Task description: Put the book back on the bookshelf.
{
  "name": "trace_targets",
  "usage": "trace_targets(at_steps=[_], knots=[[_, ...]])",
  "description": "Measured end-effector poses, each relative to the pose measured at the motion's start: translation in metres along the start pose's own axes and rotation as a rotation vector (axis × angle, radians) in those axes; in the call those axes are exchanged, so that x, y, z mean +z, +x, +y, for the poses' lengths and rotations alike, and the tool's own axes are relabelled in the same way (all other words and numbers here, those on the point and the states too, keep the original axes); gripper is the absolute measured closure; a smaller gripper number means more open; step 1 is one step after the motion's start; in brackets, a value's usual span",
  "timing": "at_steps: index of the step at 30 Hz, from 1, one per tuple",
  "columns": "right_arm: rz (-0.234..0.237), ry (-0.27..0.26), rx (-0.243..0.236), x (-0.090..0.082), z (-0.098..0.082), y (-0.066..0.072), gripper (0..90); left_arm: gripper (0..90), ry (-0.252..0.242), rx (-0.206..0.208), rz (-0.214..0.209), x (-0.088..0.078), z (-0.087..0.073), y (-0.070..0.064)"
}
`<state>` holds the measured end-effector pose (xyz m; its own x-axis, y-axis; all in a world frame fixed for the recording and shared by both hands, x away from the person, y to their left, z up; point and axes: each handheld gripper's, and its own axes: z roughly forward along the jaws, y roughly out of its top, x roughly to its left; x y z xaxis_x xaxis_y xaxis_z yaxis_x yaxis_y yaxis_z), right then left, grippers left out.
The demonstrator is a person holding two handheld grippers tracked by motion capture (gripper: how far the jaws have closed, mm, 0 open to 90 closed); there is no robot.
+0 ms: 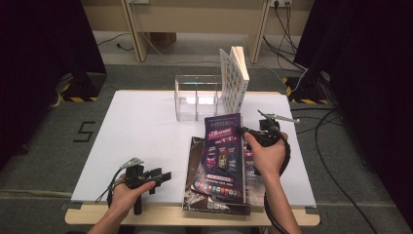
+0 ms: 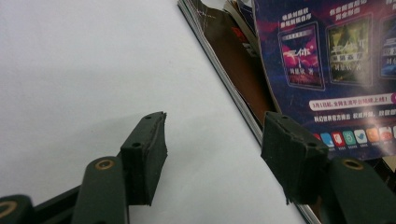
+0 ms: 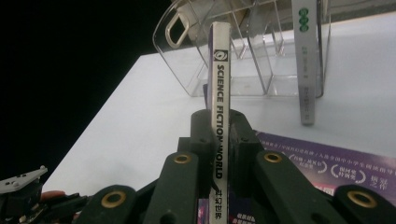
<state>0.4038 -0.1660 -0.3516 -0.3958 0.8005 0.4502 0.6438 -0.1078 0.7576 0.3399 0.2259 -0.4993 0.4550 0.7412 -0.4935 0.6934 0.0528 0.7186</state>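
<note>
My right gripper (image 1: 243, 132) is shut on the spine of a purple magazine (image 1: 224, 151) and holds it tilted up above a stack of magazines (image 1: 195, 161) at the table's front. In the right gripper view the white spine (image 3: 219, 93), printed SCIENCE FICTION WORLD, stands upright between the jaws of the right gripper (image 3: 219, 116). My left gripper (image 1: 165, 176) rests near the front left, just left of the stack. Its jaws (image 2: 212, 135) stand open with nothing between them, and the stack's edge (image 2: 243, 70) runs past the right jaw.
A clear acrylic rack (image 1: 195, 97) stands at the back of the white table (image 1: 141, 126), with a book (image 1: 234, 80) upright at its right end. The rack (image 3: 247, 70) and the book (image 3: 306, 60) lie ahead of the held spine. Cables trail on the floor at the right.
</note>
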Motion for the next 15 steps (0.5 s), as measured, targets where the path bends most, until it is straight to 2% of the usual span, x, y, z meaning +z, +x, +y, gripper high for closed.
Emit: trace_targets(at_steps=[5, 6, 8, 15], knots=[[-0.008, -0.022, -0.012, -0.003, 0.003, 0.004, 83.2, 39.5, 0.001, 0.001, -0.001, 0.0, 0.0, -0.001], [-0.01, -0.031, -0.026, -0.002, 0.004, 0.005, 83.2, 39.5, 0.002, 0.001, -0.002, 0.0, 0.0, -0.001], [-0.013, -0.037, -0.019, -0.003, 0.004, 0.007, 83.2, 39.6, 0.001, -0.001, -0.001, 0.0, 0.0, 0.0], [-0.03, -0.076, -0.038, -0.006, 0.007, 0.012, 83.2, 39.6, -0.002, -0.001, 0.001, 0.0, 0.0, 0.0]])
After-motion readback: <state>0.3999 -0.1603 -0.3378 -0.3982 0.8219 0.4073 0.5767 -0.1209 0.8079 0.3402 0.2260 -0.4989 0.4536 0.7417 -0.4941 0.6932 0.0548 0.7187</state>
